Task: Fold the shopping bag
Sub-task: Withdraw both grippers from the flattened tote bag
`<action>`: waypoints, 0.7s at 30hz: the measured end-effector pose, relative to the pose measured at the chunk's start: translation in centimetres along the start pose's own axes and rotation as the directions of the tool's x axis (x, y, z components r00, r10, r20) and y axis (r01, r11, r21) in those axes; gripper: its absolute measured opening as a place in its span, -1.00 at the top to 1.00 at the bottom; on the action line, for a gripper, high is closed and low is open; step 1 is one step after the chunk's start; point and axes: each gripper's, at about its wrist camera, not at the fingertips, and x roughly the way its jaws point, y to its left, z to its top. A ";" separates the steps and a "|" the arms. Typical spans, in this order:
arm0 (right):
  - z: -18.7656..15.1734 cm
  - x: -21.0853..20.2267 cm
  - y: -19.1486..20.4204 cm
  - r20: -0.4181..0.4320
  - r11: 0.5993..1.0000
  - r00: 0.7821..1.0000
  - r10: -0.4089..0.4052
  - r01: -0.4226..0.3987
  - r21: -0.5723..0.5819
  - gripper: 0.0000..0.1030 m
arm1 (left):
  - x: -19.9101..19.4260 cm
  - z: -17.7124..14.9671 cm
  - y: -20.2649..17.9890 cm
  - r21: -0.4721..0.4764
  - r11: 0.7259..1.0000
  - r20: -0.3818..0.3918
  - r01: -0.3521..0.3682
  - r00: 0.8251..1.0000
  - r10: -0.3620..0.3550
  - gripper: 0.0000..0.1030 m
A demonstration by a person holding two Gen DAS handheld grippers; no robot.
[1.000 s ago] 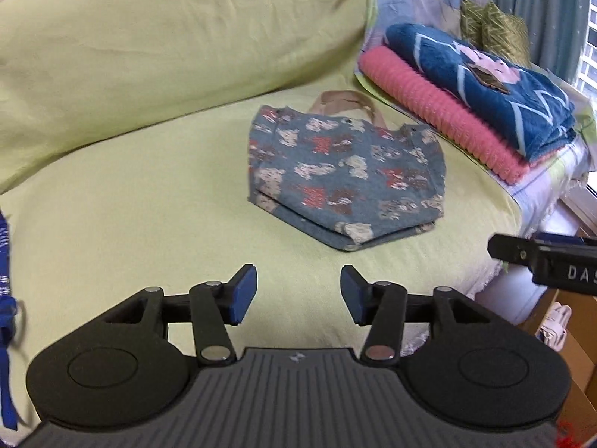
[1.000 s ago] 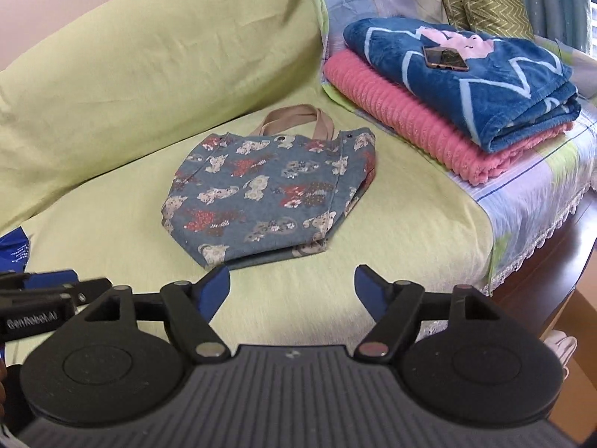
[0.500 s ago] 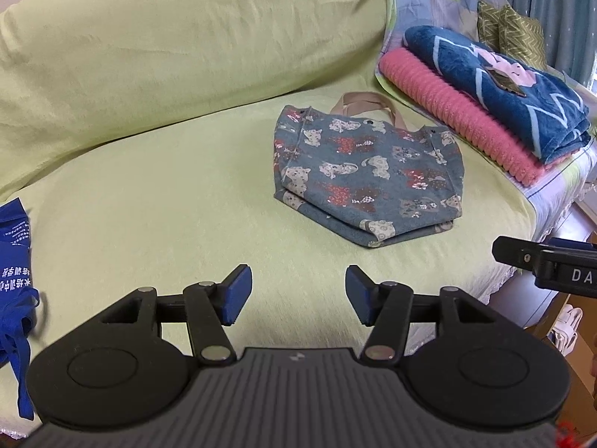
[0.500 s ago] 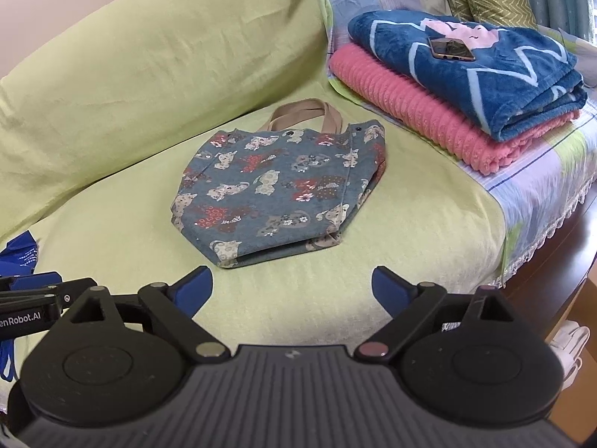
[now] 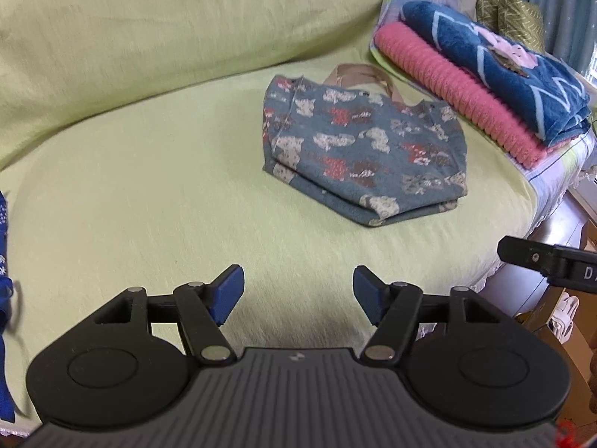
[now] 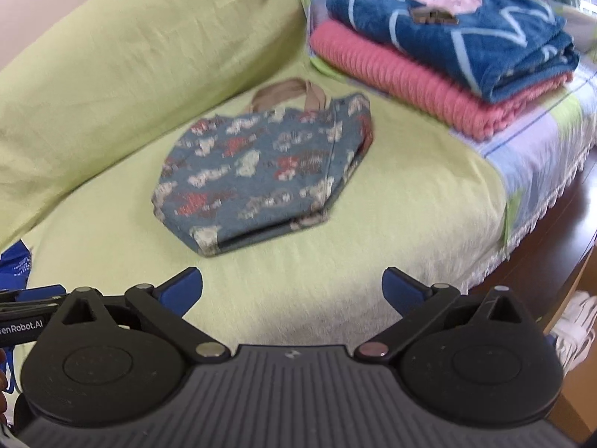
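A blue patterned fabric shopping bag (image 5: 365, 156) (image 6: 261, 175) lies flat on the green-covered sofa seat, its tan handles (image 5: 358, 72) (image 6: 287, 91) pointing toward the backrest. My left gripper (image 5: 298, 293) hovers open over the seat, short of the bag and to its left, nothing between its blue pads. My right gripper (image 6: 293, 291) is open wide, also short of the bag's near folded edge, holding nothing. The right gripper's side shows at the right edge of the left wrist view.
A pink blanket (image 5: 455, 93) (image 6: 410, 78) with a blue blanket (image 5: 503, 56) (image 6: 466, 33) on it is stacked to the right of the bag. A blue bag (image 5: 5, 298) (image 6: 15, 265) lies at the seat's left edge. The sofa's front edge drops to the floor on the right.
Both grippers have moved nearer over the seat and opened wider. The bag has not moved; both views are slightly blurred now.
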 end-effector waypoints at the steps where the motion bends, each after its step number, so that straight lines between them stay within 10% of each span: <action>1: -0.1 0.4 -0.1 -0.010 1.000 1.000 -0.001 0.001 0.004 -0.97 | 0.4 0.0 0.2 -0.009 1.000 -0.010 0.004 1.000 -0.004 -0.30; 21: -1.0 4.8 -1.4 -0.110 0.998 0.993 -0.044 0.049 0.047 -0.97 | 5.9 2.1 0.5 0.013 1.000 -0.122 -0.025 0.992 0.026 -0.31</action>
